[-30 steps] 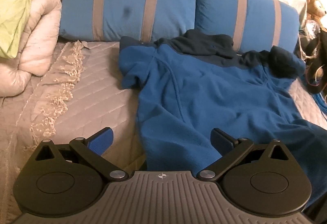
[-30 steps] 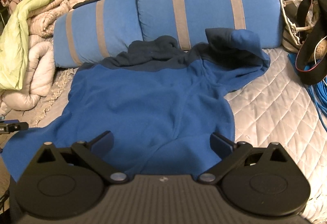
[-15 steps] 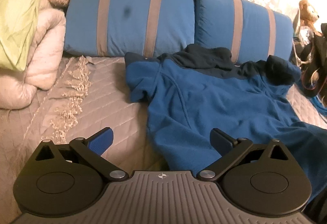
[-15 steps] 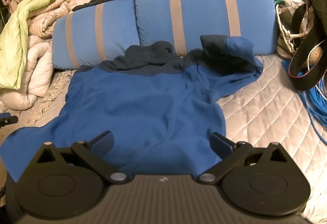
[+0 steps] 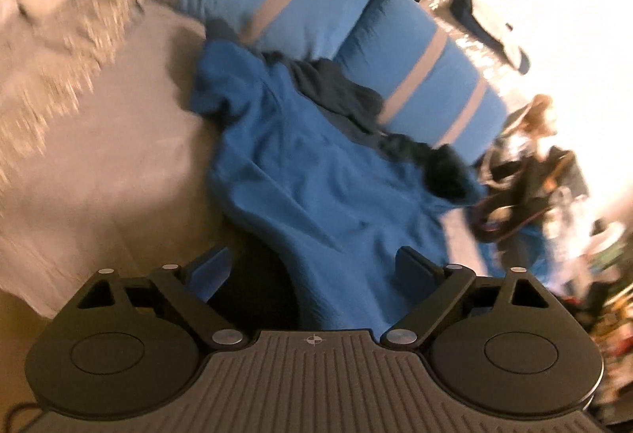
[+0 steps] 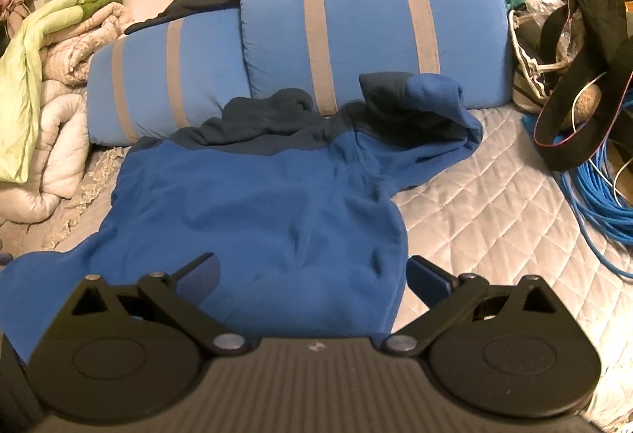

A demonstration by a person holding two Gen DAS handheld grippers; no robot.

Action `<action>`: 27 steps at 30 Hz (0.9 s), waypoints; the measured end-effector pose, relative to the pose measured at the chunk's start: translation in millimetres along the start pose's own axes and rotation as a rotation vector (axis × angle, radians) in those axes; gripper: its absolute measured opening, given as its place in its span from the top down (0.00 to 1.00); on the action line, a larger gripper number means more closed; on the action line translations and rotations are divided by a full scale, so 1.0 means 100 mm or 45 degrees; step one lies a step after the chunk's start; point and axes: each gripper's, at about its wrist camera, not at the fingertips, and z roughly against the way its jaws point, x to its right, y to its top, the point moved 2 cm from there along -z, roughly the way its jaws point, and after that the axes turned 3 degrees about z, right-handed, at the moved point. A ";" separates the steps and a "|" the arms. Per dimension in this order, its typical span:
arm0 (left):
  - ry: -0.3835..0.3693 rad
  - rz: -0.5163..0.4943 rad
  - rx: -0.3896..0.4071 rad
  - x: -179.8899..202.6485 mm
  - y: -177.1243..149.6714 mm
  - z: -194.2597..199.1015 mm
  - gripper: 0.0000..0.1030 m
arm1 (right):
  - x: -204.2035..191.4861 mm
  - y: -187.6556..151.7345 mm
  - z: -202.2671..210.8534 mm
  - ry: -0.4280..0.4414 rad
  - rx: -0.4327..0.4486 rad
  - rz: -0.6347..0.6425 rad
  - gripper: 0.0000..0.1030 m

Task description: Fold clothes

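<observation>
A: What is changed?

B: The left tongs [image 5: 312, 267] are swung sideways; that view is now tilted and blurred. Both tongs are spread wide, nothing gripped.

A: And the blue fleece top [image 6: 257, 211]?

B: It is spread on the bed [image 6: 494, 211], with the right tongs [image 6: 312, 275] held over its hem. No fold is made.

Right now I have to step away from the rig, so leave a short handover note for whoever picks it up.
Left gripper: open, holding nothing, over the near edge of the blue fleece top; that view is tilted and blurred.
Right gripper: open, holding nothing, over the top's near right corner.
The top lies spread, unfolded, on the quilted bedspread, its dark collar against the striped pillows, its right sleeve bunched.
Done: no fold yet. Left: sleeves in, then fold the body.
</observation>
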 end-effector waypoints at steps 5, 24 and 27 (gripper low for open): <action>-0.156 0.126 -0.063 -0.09 -0.05 -0.03 0.18 | 0.01 -0.02 0.02 -0.004 -0.002 0.004 0.00; -0.264 0.181 -0.135 -0.07 -0.14 -0.10 0.90 | 0.36 -0.14 -0.01 -0.007 -0.027 -0.137 0.00; -0.254 0.174 -0.127 -0.08 -0.15 -0.09 0.90 | 0.48 -0.17 -0.01 0.007 -0.038 -0.172 0.00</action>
